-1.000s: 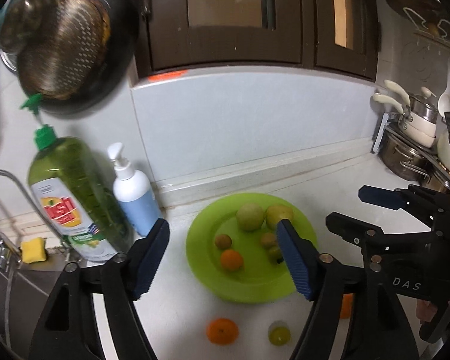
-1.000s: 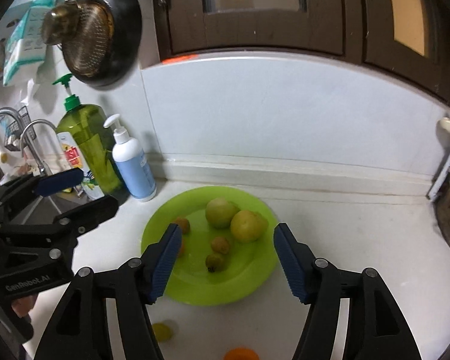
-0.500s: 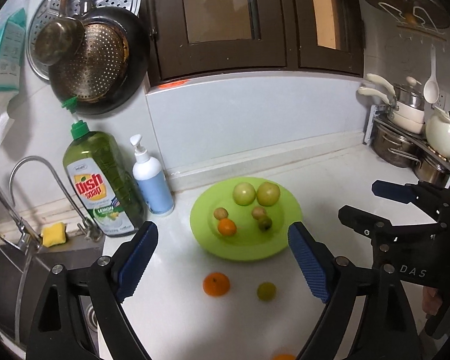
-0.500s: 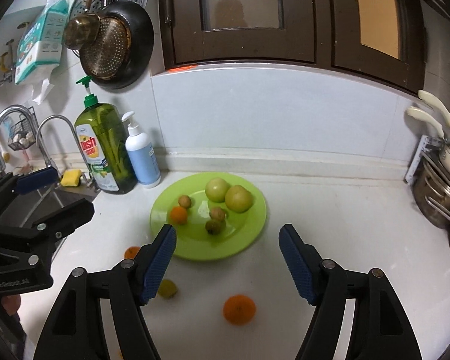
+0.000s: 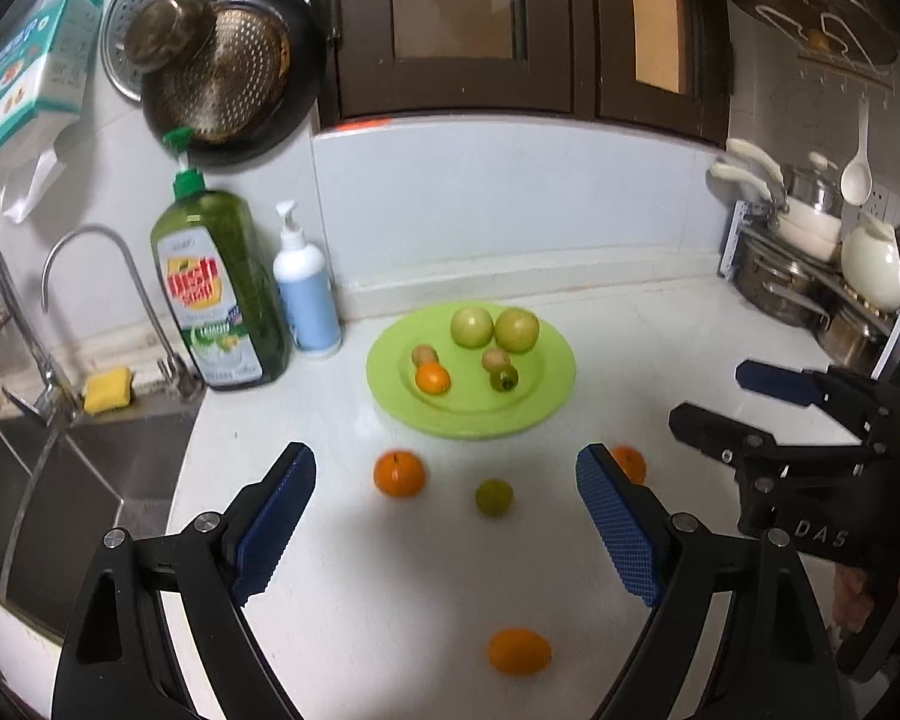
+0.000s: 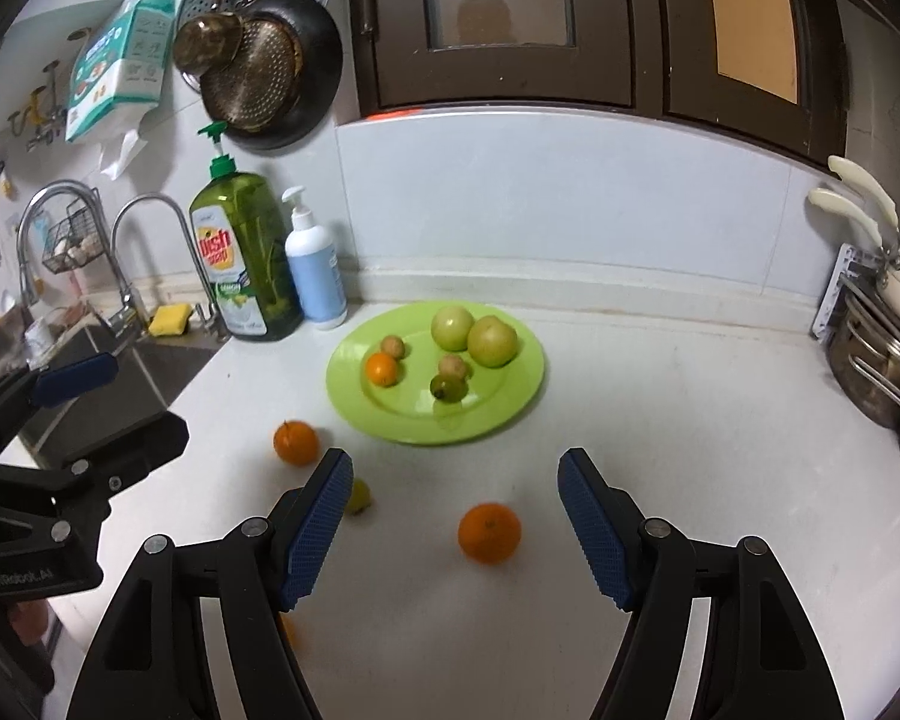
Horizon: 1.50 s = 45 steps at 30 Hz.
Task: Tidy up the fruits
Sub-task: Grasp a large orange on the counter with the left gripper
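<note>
Because four fruits lie loose on the table point(image 5: 678, 360) short of the green plate point(image 5: 546, 402), you hold the left gripper point(image 5: 444, 522) and right gripper point(image 6: 456, 516) wide and empty above them.

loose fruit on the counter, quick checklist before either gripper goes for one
1. Left gripper open, nothing between its fingers: ok.
2. Right gripper open and empty: ok.
3. Green plate has bare room toward its near rim: ok.
4. Orange ahead of the right gripper sits unobstructed on the counter: ok.
5. All fruit off the plate accounted for: cannot tell, one is partly hidden behind a right gripper finger.
6. Task finished: not ok, fruit remains on the counter.
</note>
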Each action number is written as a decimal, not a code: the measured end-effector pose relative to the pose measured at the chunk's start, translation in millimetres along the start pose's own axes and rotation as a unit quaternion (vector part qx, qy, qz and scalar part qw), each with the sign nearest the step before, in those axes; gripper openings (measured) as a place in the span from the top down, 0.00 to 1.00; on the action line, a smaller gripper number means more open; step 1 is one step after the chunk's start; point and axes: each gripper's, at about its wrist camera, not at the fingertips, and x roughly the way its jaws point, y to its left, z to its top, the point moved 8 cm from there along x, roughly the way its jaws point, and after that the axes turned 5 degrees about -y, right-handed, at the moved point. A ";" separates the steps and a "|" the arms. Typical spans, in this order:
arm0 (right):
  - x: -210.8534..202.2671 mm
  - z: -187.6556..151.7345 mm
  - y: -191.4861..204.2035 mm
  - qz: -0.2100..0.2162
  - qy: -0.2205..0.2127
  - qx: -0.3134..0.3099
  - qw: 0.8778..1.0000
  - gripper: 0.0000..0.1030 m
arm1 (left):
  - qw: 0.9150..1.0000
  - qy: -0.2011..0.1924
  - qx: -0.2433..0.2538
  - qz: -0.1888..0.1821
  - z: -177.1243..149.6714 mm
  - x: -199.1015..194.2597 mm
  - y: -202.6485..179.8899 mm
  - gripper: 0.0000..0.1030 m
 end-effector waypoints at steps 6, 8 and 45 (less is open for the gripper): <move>-0.5 -22.6 5.9 0.002 0.014 -0.019 1.000 0.31 | 1.000 0.013 0.000 0.006 -32.3 0.4 -1.2 0.14; 1.5 -32.6 8.3 0.003 0.024 -0.022 0.999 0.31 | 1.000 0.021 -0.002 0.003 -43.7 1.7 -2.1 0.14; 25.0 -128.1 16.3 0.017 0.139 -0.008 0.990 0.31 | 0.987 0.127 -0.002 -0.094 -135.0 42.5 -39.4 0.62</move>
